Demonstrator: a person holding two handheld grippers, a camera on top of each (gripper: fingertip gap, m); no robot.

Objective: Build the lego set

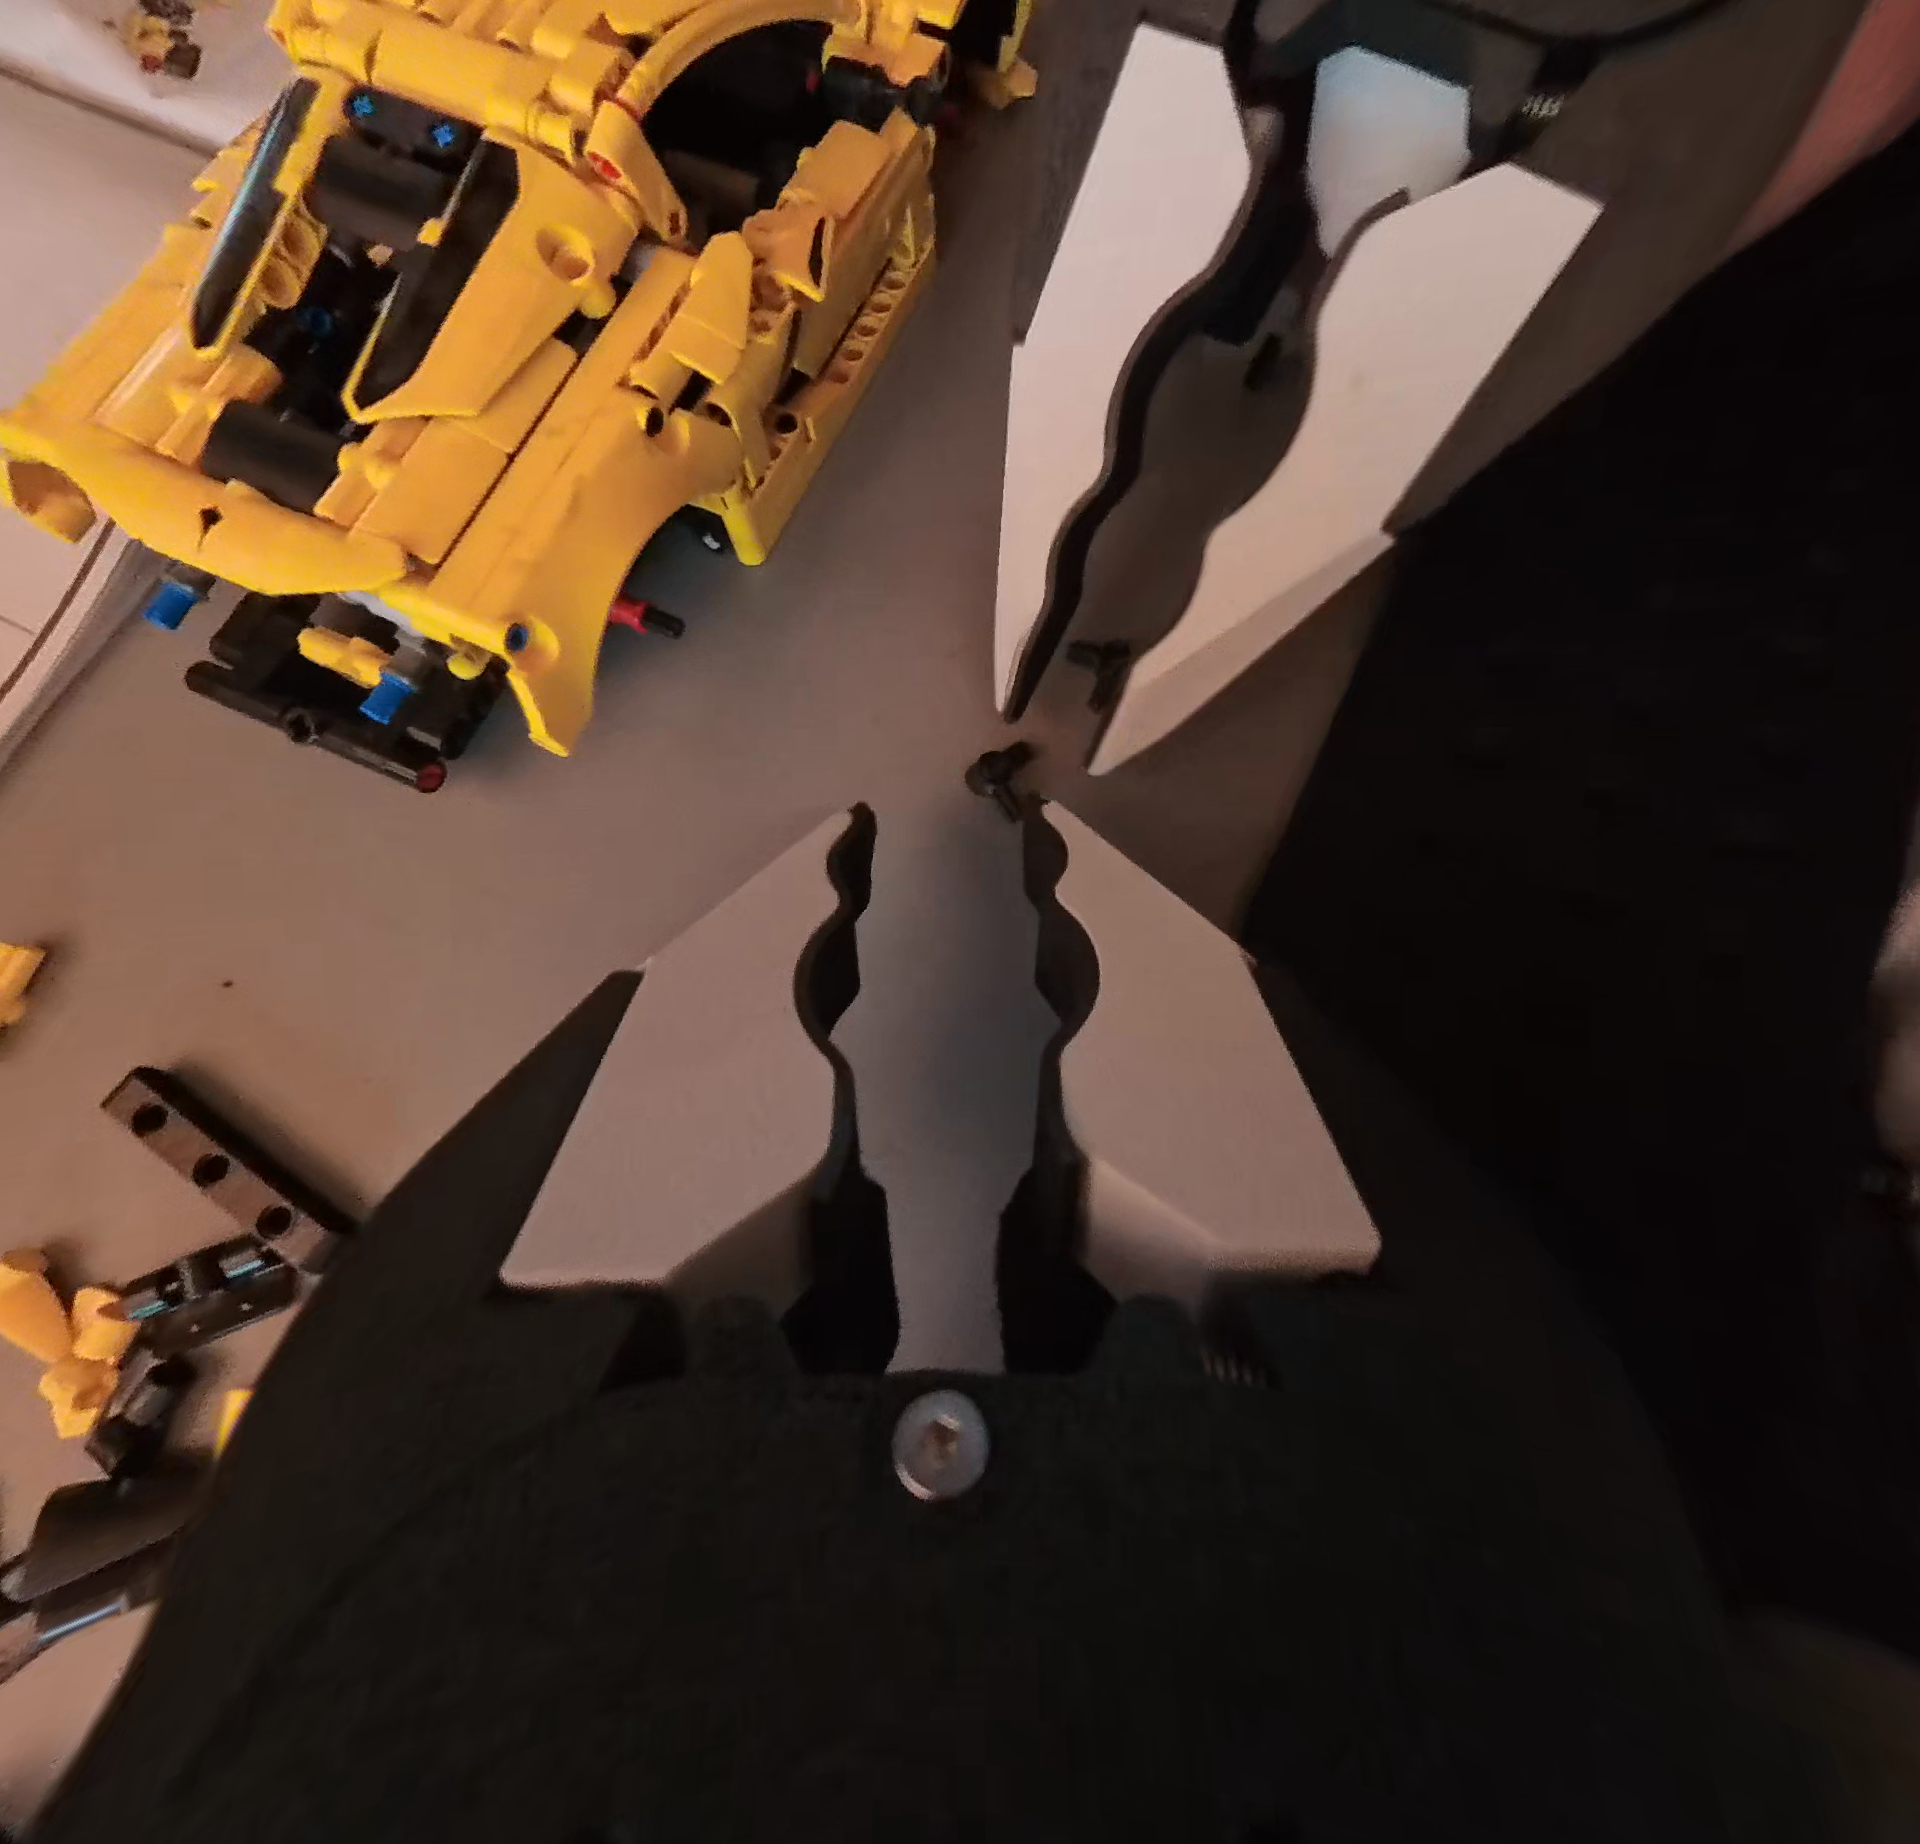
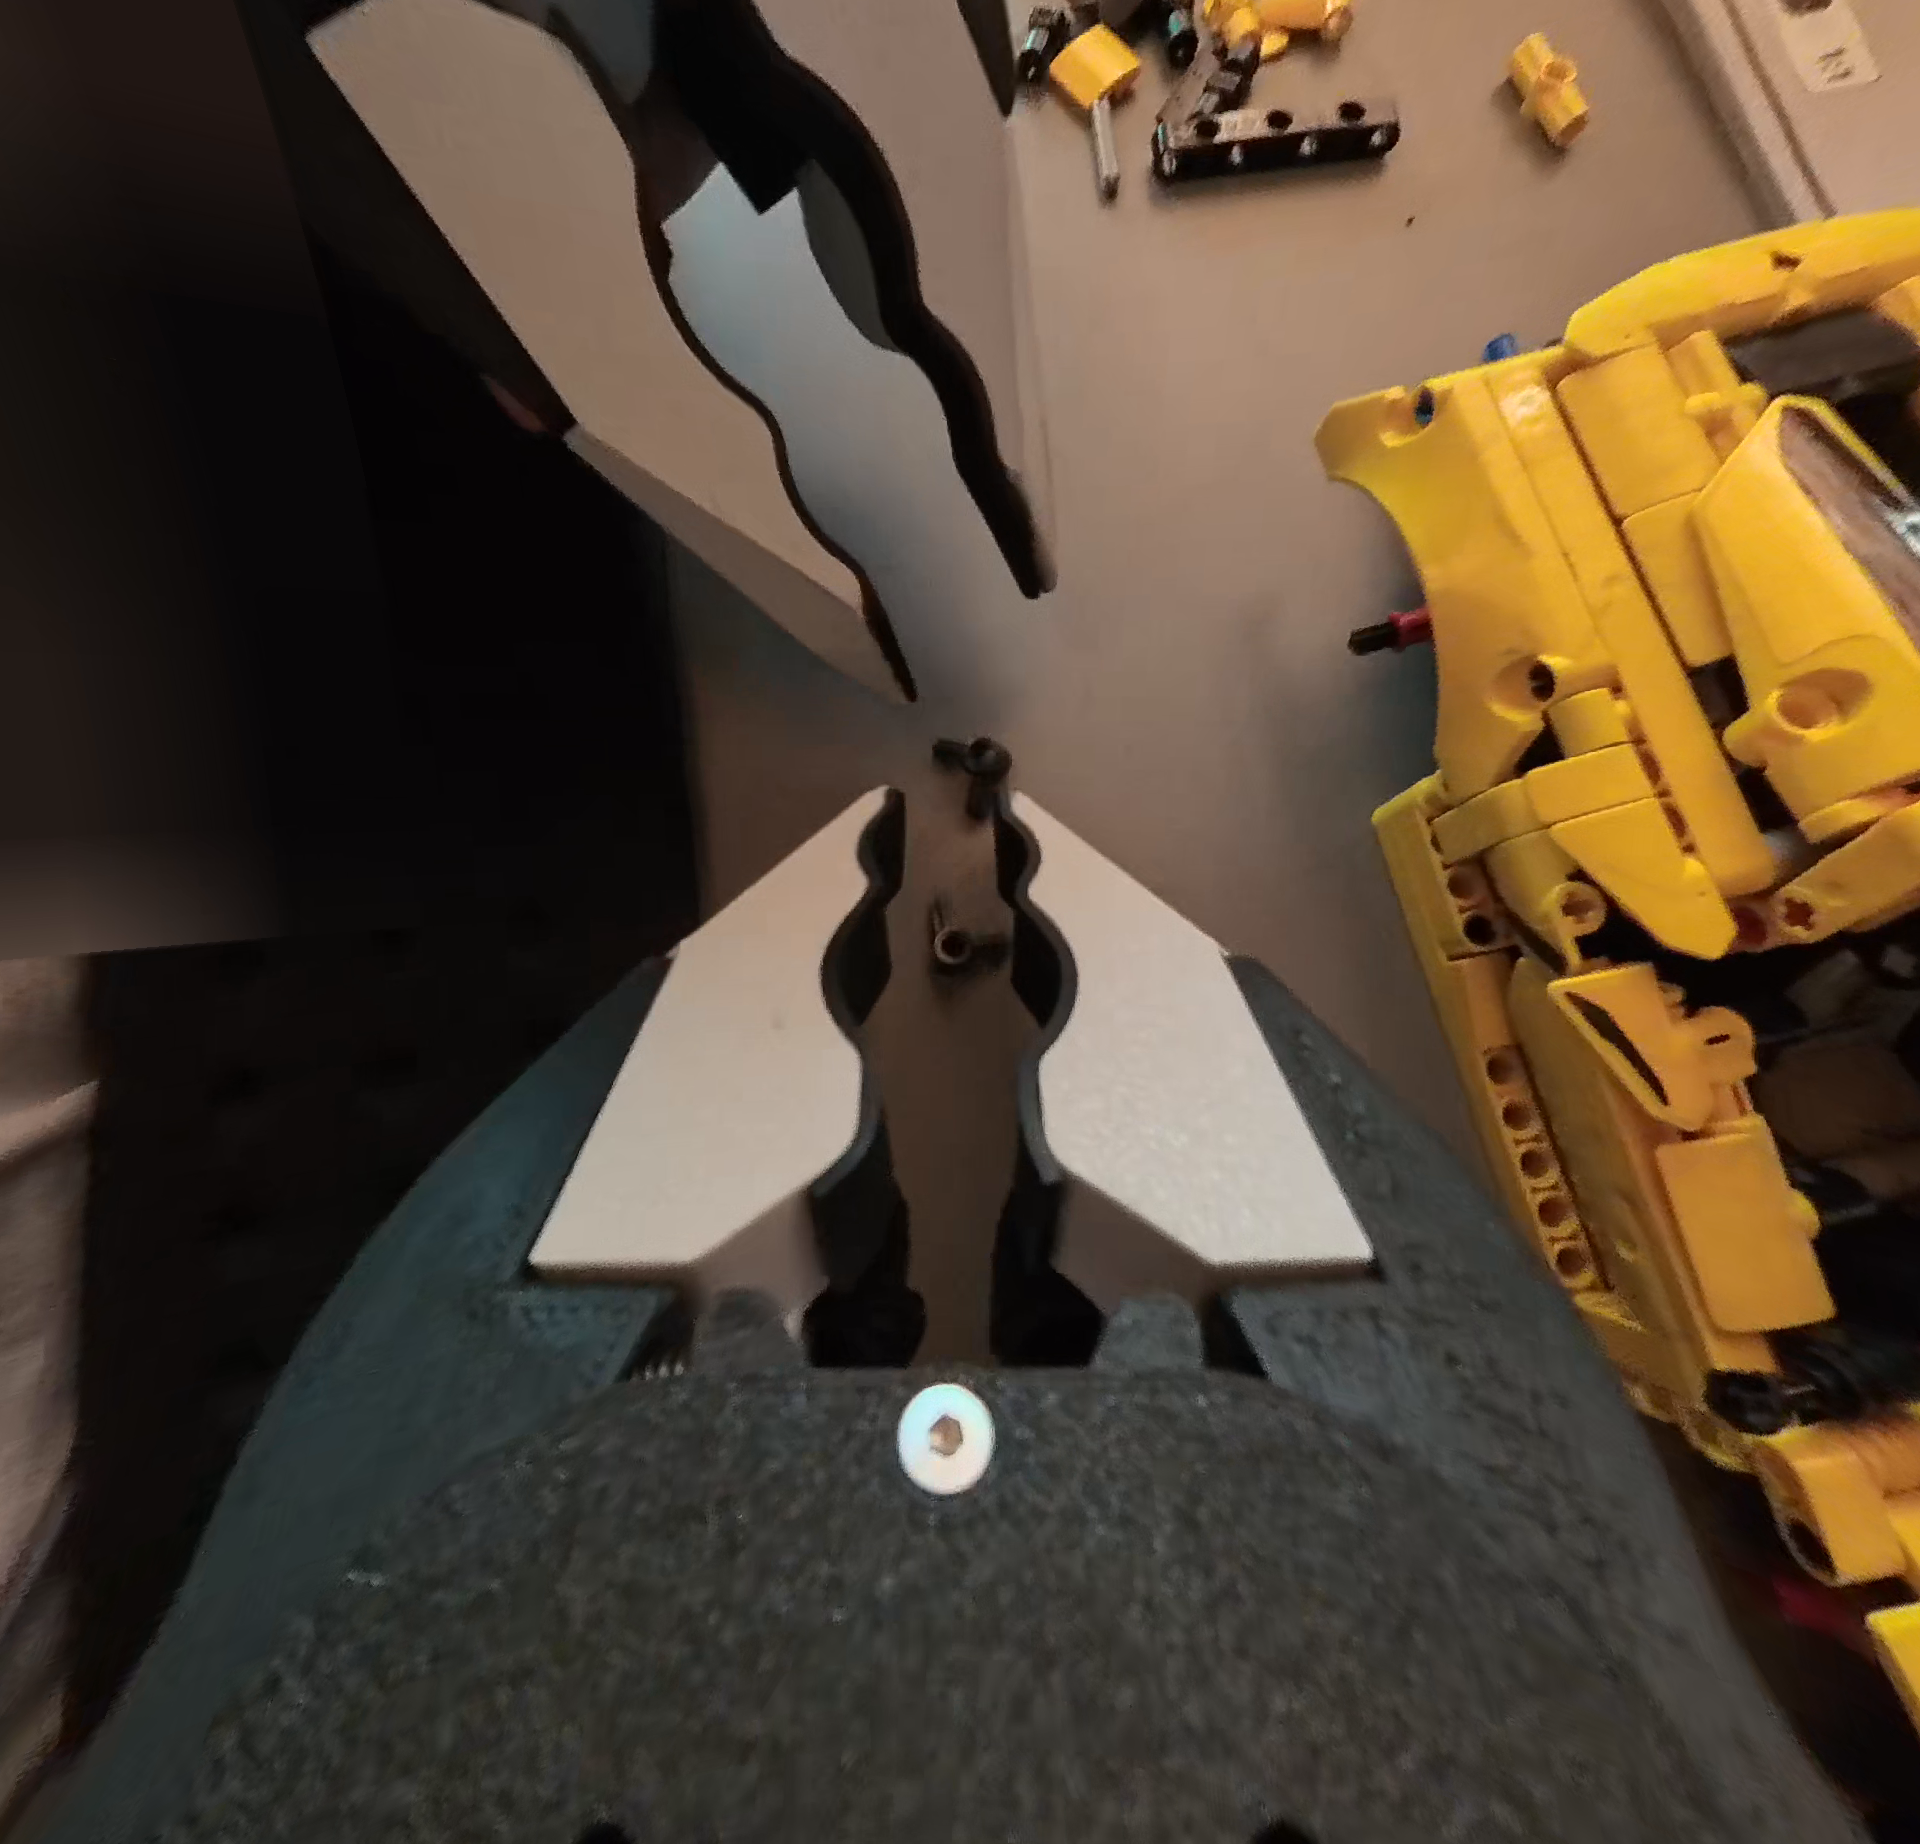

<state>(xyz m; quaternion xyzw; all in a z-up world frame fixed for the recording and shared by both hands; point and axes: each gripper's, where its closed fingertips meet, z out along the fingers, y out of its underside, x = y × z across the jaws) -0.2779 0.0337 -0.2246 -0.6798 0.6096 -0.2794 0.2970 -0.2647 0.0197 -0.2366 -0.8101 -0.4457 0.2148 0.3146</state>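
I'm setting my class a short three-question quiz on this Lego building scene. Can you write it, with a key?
1. True or false: the left gripper holds a yellow part.
2. The built car is: A red, B yellow, C blue?
3. What lies on the table between the fingers of the right gripper?
Key: 1 false, it is open and empty. 2 B. 3 a small black pin.

Dim, warm light; dark falloff beyond table (image 1: 904,506) edge. Wide-angle bending at borders. Car (image 2: 1662,859) edges soft, probably motion blur. No glare.
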